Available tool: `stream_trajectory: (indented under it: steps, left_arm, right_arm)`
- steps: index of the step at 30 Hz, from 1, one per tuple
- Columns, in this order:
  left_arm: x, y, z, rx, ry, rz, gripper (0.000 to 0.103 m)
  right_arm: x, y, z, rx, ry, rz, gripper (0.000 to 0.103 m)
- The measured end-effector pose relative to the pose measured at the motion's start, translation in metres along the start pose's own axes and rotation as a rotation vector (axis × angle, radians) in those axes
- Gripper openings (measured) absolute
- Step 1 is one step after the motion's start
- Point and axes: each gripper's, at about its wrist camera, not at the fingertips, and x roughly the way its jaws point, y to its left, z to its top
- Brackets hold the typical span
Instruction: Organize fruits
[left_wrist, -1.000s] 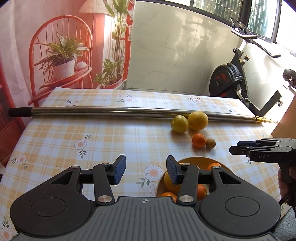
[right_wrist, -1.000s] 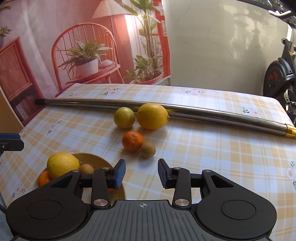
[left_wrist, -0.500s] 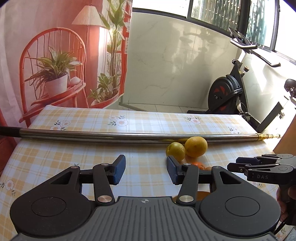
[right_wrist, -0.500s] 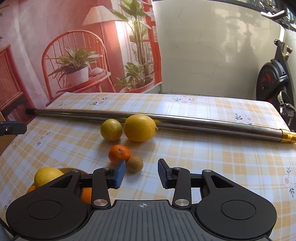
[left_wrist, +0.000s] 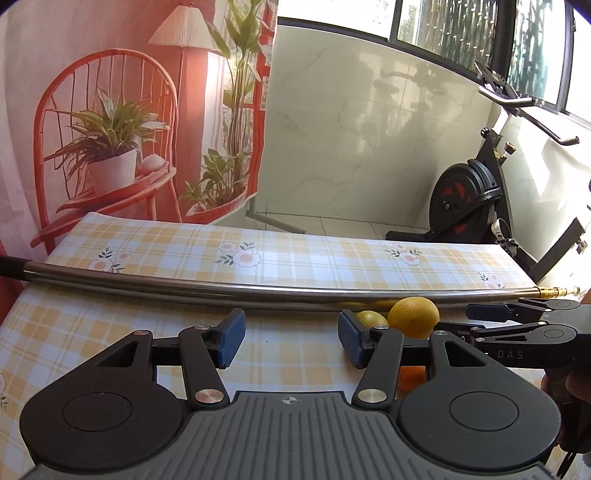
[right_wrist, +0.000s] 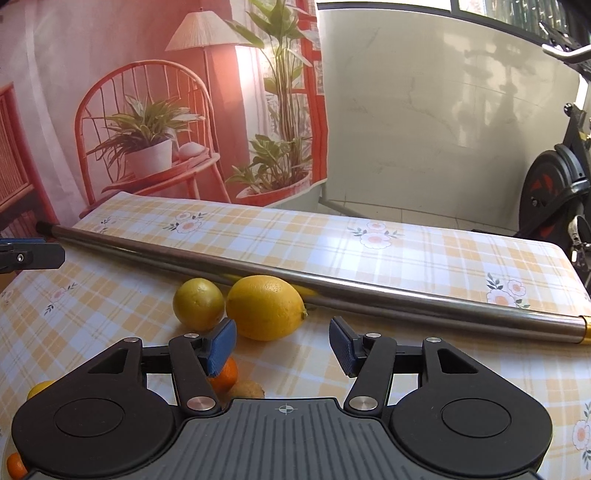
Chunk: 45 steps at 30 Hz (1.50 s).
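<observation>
Right wrist view: right hand-held gripper (right_wrist: 282, 341) is opening, nothing between its pads, just before the lemon (right_wrist: 265, 307) and lime (right_wrist: 198, 303) beside the pole (right_wrist: 332, 286) on the surface (right_wrist: 424, 251). Left hand-held gripper (left_wrist: 291, 339) is opening too, empty.

Lying on the table: two lemons (right_wrist: 265, 307) (right_wrist: 198, 303), one orange (right_wrist: 225, 374), one kiwi (right_wrist: 248, 389), one metal pole (right_wrist: 332, 286).

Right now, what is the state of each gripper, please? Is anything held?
Left gripper: jaws opening, nothing between them, nothing held.
Right gripper: jaws opening, nothing held; the big lemon lies just ahead, untouched.
</observation>
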Motion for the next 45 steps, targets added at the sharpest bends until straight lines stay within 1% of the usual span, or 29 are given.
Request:
stream_trajectory:
  steps: [2, 8, 14, 18, 21, 22, 23, 28, 34, 37, 40, 45]
  left_arm:
    - [0.005, 0.000, 0.000, 0.004, 0.004, 0.003, 0.058]
    - [0.018, 0.006, 0.002, -0.035, 0.024, -0.008, 0.058]
    - [0.031, 0.008, 0.004, -0.054, 0.054, -0.023, 0.058]
    - [0.039, 0.007, 0.005, -0.060, 0.075, -0.045, 0.058]
    - [0.046, 0.005, 0.005, -0.066, 0.100, -0.065, 0.058]
    - [0.049, 0.005, 0.006, -0.070, 0.110, -0.073, 0.058]
    - [0.051, 0.004, 0.006, -0.073, 0.118, -0.080, 0.058]
    - [0.071, 0.003, 0.008, -0.123, 0.187, -0.136, 0.058]
    - [0.092, -0.007, 0.012, -0.147, 0.220, -0.187, 0.058]
    - [0.104, -0.011, 0.012, -0.167, 0.241, -0.193, 0.058]
    - [0.110, -0.018, 0.013, -0.154, 0.246, -0.170, 0.058]
    - [0.119, -0.021, 0.013, -0.148, 0.271, -0.175, 0.058]
  right_arm:
    - [0.008, 0.001, 0.003, -0.009, -0.005, 0.003, 0.062]
    - [0.033, 0.007, 0.011, -0.089, 0.006, 0.017, 0.067]
    - [0.048, 0.008, 0.013, -0.125, 0.032, 0.050, 0.068]
    - [0.057, 0.008, 0.013, -0.121, 0.068, 0.088, 0.069]
    - [0.062, 0.008, 0.012, -0.122, 0.074, 0.095, 0.069]
    - [0.063, 0.008, 0.012, -0.122, 0.078, 0.092, 0.067]
    - [0.064, 0.007, 0.011, -0.121, 0.077, 0.083, 0.061]
    - [0.059, 0.002, 0.007, -0.090, 0.073, 0.093, 0.060]
    - [0.041, -0.010, -0.007, -0.025, 0.060, 0.078, 0.059]
    - [0.031, -0.017, -0.015, 0.007, 0.049, 0.053, 0.059]
    - [0.021, -0.024, -0.023, 0.045, 0.036, 0.039, 0.059]
    - [0.003, -0.030, -0.035, 0.082, 0.015, 0.006, 0.060]
